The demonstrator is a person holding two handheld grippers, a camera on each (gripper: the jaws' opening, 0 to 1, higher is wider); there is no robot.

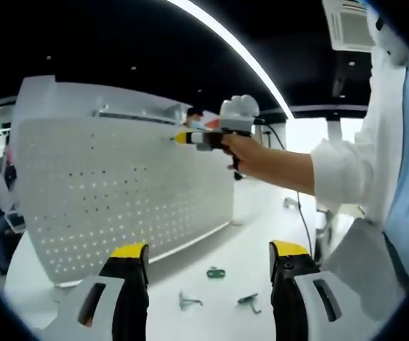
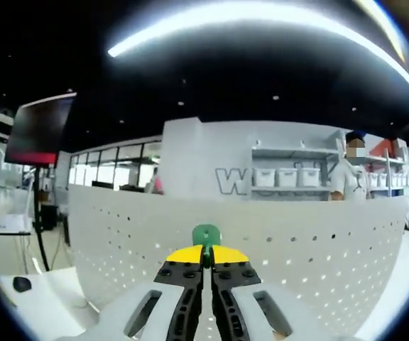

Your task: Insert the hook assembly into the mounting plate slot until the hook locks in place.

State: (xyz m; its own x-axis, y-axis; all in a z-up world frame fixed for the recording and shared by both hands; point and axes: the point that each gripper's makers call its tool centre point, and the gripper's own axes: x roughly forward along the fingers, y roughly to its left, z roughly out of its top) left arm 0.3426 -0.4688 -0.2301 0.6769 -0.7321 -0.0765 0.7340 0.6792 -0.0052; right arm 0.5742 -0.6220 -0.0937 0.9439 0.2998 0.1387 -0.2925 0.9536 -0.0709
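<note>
right tongs point(image 2: 206, 256) pinched tight on the green hook point(image 2: 206, 234), its tip poking out right up against the white pegboard point(image 2: 318, 249). left tongs point(image 1: 208, 250) gape wide, holding nothing, above three spare hooks point(image 1: 216, 272) on the white worktop point(image 1: 254, 241), dark ceiling and strip light point(image 1: 233, 46) overhead.

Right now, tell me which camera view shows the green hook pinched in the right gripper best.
The right gripper view: the small green plastic hook stands close up between the shut yellow-tipped jaws of the right gripper, before the white perforated pegboard. In the left gripper view that gripper is far off at the board, and the hook cannot be made out.
</note>
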